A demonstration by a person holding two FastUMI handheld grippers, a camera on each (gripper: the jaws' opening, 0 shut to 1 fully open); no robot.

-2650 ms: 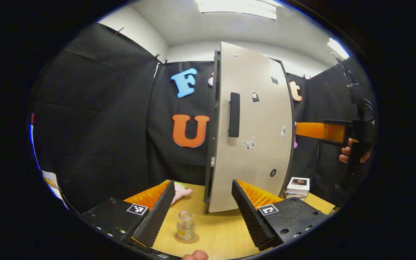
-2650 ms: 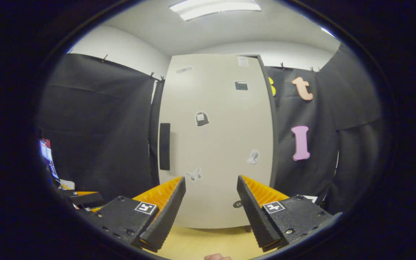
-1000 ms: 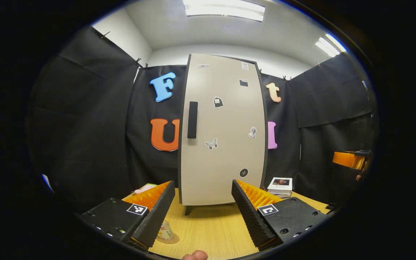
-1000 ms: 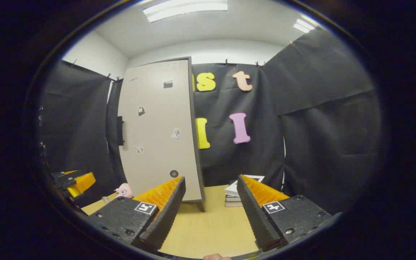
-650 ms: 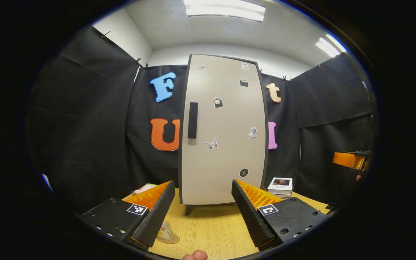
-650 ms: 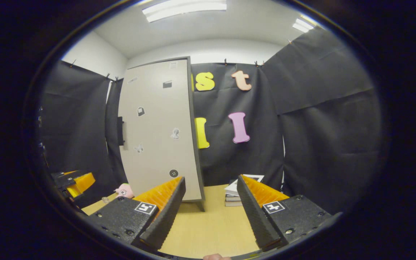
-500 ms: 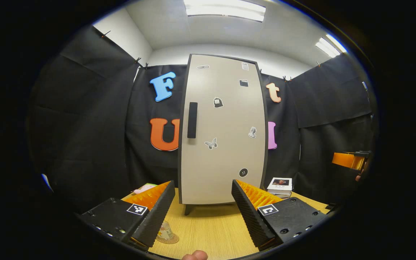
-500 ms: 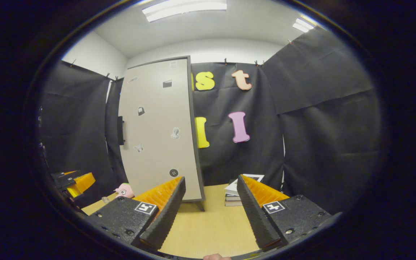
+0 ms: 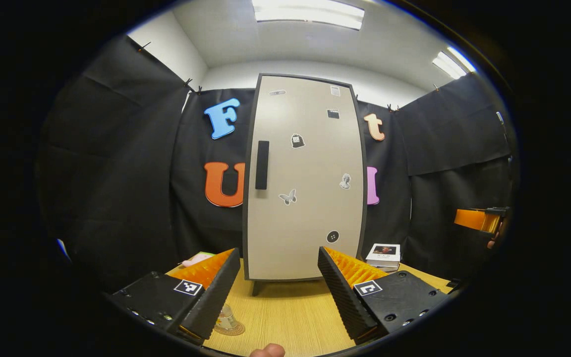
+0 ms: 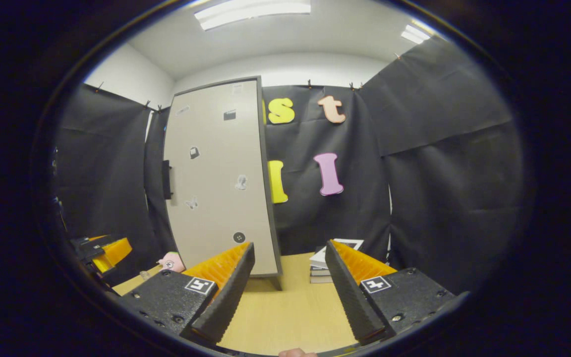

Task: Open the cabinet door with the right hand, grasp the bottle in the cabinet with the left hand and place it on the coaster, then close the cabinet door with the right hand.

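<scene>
- the left claw (image 9: 279,292) is wide apart and holds nothing. it hangs low over the table (image 9: 290,317), well back from the cabinet.
- just beside its left finger, and partly hidden by it, the bottle (image 9: 225,313) stands on the coaster (image 9: 231,328). so the bottle step looks done.
- the right claw (image 10: 289,292) is wide apart too, and holds nothing. it also hangs over the table, well apart from the door.
- in the left gripper view the right claw shows far off at the right edge, with a bit of the hand (image 9: 492,242) that holds it.
- in the right gripper view the left claw shows low at the left edge.
- the door (image 9: 305,183) looks flat against the cabinet, with no gap to see. its dark handle (image 9: 262,165) is on the left side of the door, with nothing on it.
- i think the last step, shutting the door, is done or almost done. the whole task looks about over.
- the next move calls for very little: keep both claws away from the door and the bottle. if the door is not quite shut, the right claw should give it a soft push near the handle side.
- a pink toy (image 10: 169,261) lies left of the cabinet, and some books (image 9: 385,254) lie right of it. none of them are in the way.
</scene>
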